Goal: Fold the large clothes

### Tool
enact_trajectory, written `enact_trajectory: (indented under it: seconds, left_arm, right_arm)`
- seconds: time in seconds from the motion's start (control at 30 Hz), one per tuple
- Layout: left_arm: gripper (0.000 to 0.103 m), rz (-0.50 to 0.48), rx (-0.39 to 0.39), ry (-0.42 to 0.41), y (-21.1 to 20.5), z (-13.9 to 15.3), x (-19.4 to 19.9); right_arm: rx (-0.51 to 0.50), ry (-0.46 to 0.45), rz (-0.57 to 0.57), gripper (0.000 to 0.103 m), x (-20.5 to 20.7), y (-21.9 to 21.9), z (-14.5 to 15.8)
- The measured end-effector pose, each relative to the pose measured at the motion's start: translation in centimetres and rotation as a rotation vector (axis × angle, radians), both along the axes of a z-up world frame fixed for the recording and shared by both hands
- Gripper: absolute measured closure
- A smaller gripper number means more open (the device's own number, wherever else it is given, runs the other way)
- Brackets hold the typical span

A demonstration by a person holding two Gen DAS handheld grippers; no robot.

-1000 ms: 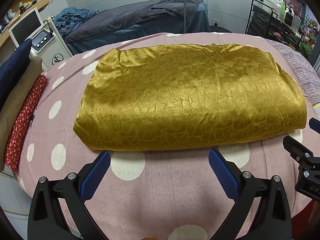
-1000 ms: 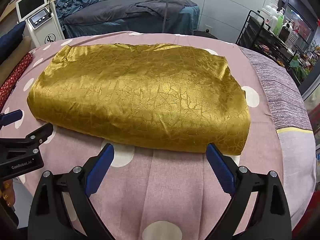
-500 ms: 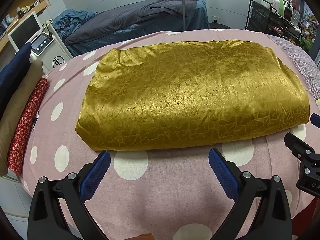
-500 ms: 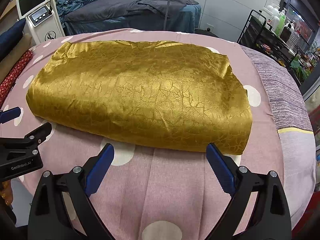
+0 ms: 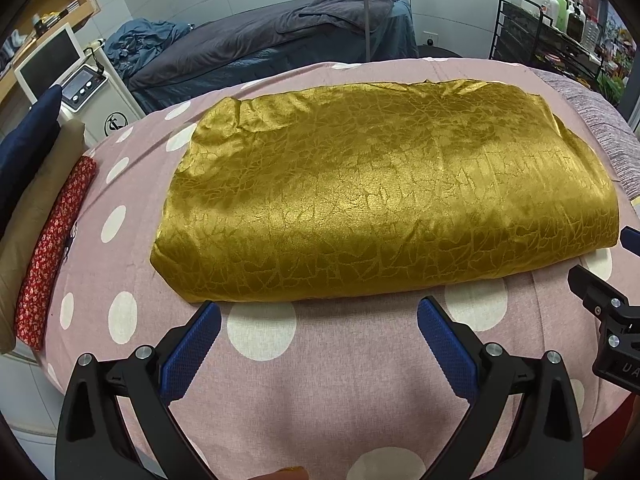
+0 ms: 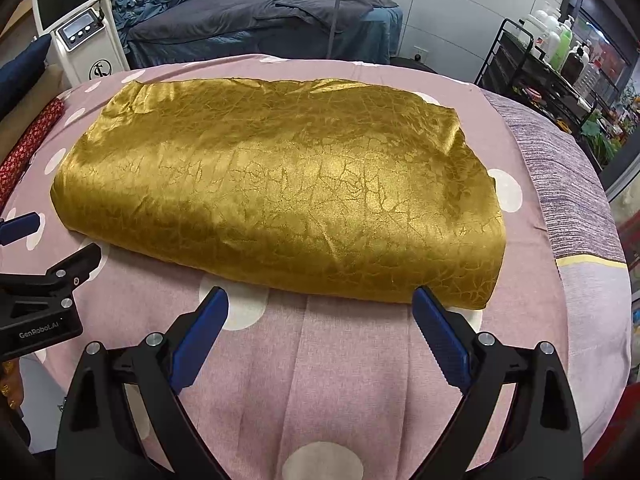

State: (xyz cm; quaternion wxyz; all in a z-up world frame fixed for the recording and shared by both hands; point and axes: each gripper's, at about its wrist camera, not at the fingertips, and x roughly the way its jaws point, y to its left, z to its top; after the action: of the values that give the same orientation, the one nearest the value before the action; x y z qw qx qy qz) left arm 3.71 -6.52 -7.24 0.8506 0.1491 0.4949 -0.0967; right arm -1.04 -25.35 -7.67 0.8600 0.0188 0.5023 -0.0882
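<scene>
Pink dotted bed (image 5: 328, 384) carries gold cloth (image 5: 384, 200), folded into long slab. Left tool (image 5: 318, 320), right tool (image 6: 320, 308) both spread wide, empty, slightly nearer front fold than before (next fold pending).

I count one gold cloth (image 5: 384, 196), folded into a single bundle on one pink dotted sheet (image 5: 328, 392). I have two grippers: my left (image 5: 318, 312) and my right (image 6: 320, 300), each with two blue pads (image 5: 191, 350). At the sheet's left edge I see three folded fabrics: one red (image 5: 52, 252), one tan (image 5: 36, 196), one navy (image 5: 28, 140). Behind, there is one white machine (image 6: 84, 36), one dark bed (image 6: 256, 20) and one black rack (image 6: 536, 76). On the rack I make out perhaps five bottles (image 6: 560, 44), though they overlap and blur.
</scene>
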Motion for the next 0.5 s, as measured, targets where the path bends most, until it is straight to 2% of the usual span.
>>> enact_trajectory:
  seconds: [0.5]
  left_arm:
    - [0.007,-0.004,-0.015,0.010,-0.15,-0.11,-0.17]
  right_arm:
    - [-0.002,0.000,0.002,0.011,-0.10,0.02,-0.04]
